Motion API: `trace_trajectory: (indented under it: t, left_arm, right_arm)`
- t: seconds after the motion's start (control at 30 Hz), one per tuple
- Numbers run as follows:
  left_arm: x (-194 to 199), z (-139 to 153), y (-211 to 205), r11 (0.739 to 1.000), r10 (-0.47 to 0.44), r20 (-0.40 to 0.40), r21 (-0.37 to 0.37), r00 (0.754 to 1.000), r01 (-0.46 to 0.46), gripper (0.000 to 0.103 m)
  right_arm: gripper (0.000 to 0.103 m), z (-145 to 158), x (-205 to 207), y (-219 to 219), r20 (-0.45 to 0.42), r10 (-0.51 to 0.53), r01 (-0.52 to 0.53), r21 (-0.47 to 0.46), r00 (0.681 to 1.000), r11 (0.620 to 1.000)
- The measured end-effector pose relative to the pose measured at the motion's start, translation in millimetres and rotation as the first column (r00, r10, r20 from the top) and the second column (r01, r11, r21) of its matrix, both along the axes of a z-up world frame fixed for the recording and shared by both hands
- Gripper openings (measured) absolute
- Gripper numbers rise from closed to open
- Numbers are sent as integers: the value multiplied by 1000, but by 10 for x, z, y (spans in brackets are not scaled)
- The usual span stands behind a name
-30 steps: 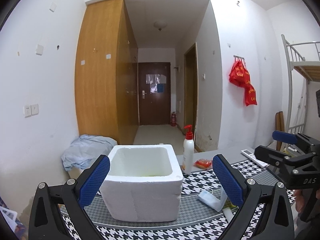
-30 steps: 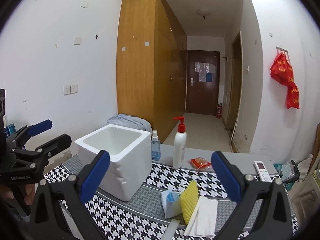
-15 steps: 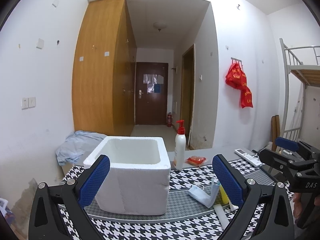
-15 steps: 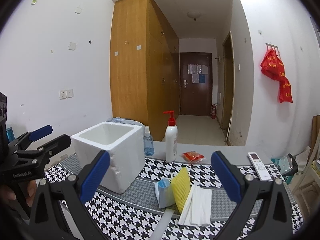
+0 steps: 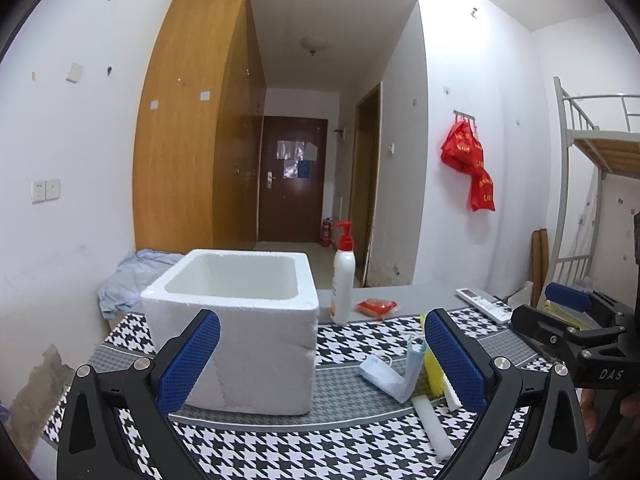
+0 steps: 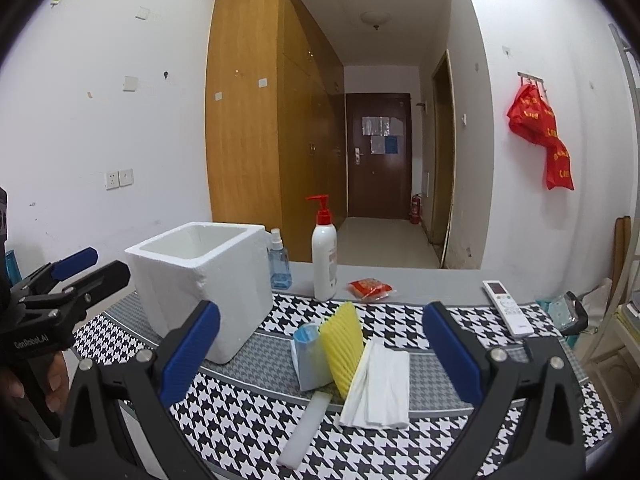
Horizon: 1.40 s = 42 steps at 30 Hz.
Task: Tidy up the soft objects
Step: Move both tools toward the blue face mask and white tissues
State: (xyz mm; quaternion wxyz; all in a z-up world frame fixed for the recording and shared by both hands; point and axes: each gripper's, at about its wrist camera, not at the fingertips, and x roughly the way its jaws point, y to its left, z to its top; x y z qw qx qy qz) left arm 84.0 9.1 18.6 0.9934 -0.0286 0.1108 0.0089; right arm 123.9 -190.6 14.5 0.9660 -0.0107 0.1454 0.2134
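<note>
A white foam box [image 5: 236, 328] [image 6: 204, 280] stands open-topped on the houndstooth table cloth [image 6: 400, 320]. To its right lie a blue face mask [image 6: 310, 360] [image 5: 388, 372], a yellow sponge [image 6: 342, 344] [image 5: 432, 372], a stack of white wipes [image 6: 380, 388] and a white foam strip [image 6: 306, 428] [image 5: 432, 424]. My left gripper [image 5: 320, 364] is open, held low in front of the box. Open as well, my right gripper [image 6: 320, 356] hovers just before the pile of soft items. Neither holds anything.
Behind the pile stand a pump bottle [image 6: 324, 256] and a blue spray bottle [image 6: 279, 260], with a red packet [image 6: 370, 288] and a remote [image 6: 506, 308] on the grey tabletop. A blue cloth [image 5: 132, 276] lies behind the box by the wall.
Both views have tilted and dropped lower toward the table. The box and the soft items now appear closer in each view. Nothing was picked up.
</note>
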Motion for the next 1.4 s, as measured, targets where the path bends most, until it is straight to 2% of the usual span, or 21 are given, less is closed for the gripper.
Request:
trace_trajectory:
  t: [0.57,1.4]
  left_arm:
    - [54,-257,-80,1000,-7,-36,-12,999,7,102]
    - [414,-486,-330,990,-139,-142,10,980,142,102]
  right_arm:
    - [102,-265,-1,-113,-42,-48,48,-21,998,999]
    - [102,-560,176,-388,-138,-148,145,-27,979,989]
